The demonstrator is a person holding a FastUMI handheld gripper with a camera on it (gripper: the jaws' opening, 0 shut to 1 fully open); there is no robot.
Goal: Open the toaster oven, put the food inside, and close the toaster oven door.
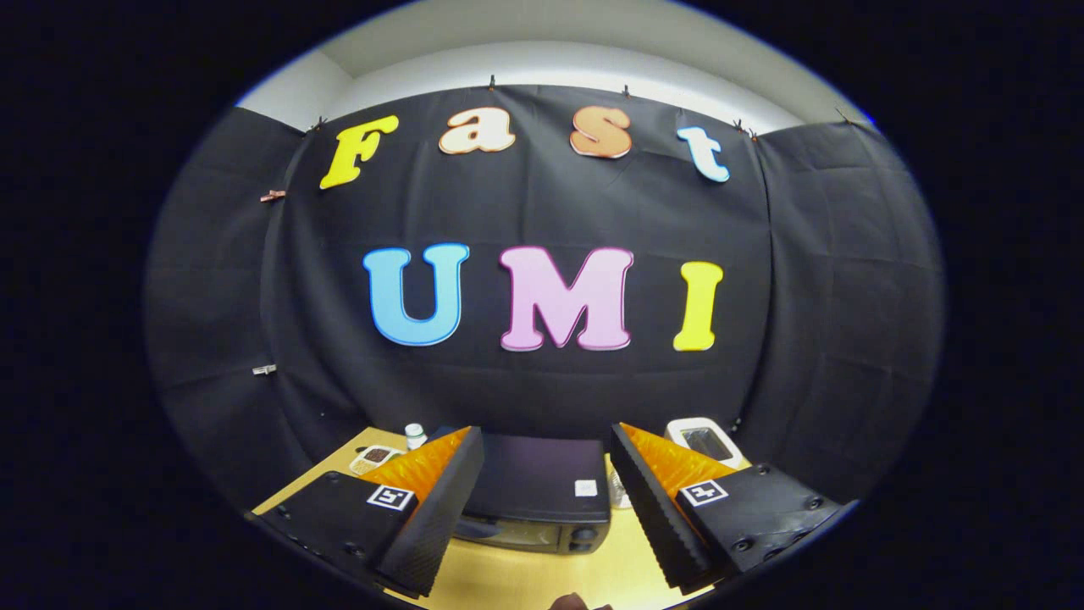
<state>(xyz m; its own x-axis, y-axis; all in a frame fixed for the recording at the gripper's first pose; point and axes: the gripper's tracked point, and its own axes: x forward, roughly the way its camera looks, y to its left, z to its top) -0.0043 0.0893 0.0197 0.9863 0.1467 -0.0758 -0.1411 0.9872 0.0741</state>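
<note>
Gripper (pixel 542 474): fingers spread wide, holding nothing, raised above a light wooden table (pixel 525 580). Toaster oven (pixel 535 496): dark, on the table, seen between and just beyond the fingers, door closed. Small white-capped bottle (pixel 415 435) and white container (pixel 703 440) stand behind it.

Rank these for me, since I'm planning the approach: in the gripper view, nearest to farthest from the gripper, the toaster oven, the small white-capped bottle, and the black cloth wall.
The gripper has its jaws open, holding nothing.
1. Toaster oven: just ahead, between the fingers, on the table.
2. White-capped bottle: beyond the oven's left rear corner.
3. Black cloth wall: behind everything.
</note>
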